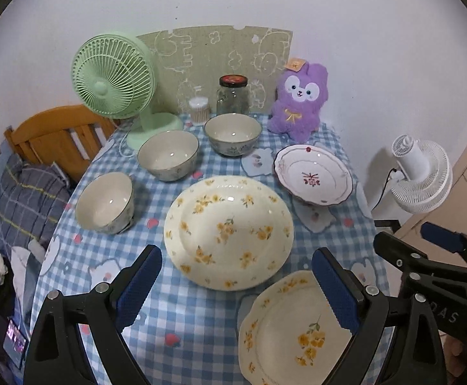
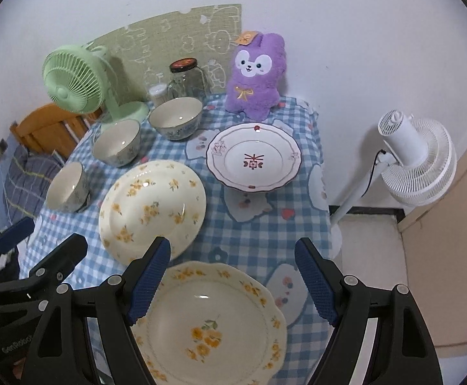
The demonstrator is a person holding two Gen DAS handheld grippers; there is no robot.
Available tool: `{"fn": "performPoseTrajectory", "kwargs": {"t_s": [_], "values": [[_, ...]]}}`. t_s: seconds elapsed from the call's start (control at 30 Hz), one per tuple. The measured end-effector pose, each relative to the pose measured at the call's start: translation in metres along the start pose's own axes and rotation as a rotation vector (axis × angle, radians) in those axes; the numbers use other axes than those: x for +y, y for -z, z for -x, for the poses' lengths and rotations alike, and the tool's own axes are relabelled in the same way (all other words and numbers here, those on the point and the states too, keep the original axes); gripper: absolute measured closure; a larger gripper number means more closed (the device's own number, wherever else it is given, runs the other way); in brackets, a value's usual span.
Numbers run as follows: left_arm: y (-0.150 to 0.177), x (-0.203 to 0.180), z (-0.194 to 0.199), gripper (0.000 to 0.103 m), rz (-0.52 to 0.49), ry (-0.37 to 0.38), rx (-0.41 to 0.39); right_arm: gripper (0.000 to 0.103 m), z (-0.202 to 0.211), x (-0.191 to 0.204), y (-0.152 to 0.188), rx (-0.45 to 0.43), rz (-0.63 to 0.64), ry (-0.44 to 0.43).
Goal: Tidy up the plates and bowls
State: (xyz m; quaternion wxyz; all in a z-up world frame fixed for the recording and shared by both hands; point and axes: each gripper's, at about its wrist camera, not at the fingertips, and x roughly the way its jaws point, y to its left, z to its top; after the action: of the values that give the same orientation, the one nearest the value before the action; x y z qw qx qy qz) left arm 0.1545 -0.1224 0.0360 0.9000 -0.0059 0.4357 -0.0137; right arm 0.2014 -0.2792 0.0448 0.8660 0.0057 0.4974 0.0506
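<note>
Both grippers, left gripper [image 1: 236,284] and right gripper [image 2: 233,280], hang open and empty above the near scalloped plate [image 2: 220,320] (perhaps chipped; blurred), three bowls [image 1: 168,155] far left.

Black plastic left gripper [image 1: 236,285] and right gripper [image 2: 233,282], each with silver screws along the arms and blue knurled pads [image 2: 150,282] lining the inner jaw faces.

We see glossy glazed plates [image 2: 214,327] and bowls [image 1: 168,154] on a matt checked cloth [image 2: 265,234] (probably cotton); the plush toy [image 1: 299,102] looks fuzzy.
</note>
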Motion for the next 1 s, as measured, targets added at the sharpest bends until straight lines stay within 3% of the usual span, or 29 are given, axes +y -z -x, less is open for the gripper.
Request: {"fn": "performPoseTrajectory", "kwargs": {"t_s": [0.43,0.8,1.0], "values": [[-0.03,0.027,-0.029,0.007,-0.017,0.015,0.017,0.021,-0.018,0.027,-0.034,-0.053,-0.009,0.049],[-0.044,0.052,-0.071,0.008,-0.022,0.032,0.064,0.021,-0.058,0.046,-0.051,0.006,-0.051,0.075],[-0.042,0.062,-0.101,0.015,-0.029,0.006,0.096,0.021,-0.089,0.056,-0.057,0.041,-0.045,0.073]]}}
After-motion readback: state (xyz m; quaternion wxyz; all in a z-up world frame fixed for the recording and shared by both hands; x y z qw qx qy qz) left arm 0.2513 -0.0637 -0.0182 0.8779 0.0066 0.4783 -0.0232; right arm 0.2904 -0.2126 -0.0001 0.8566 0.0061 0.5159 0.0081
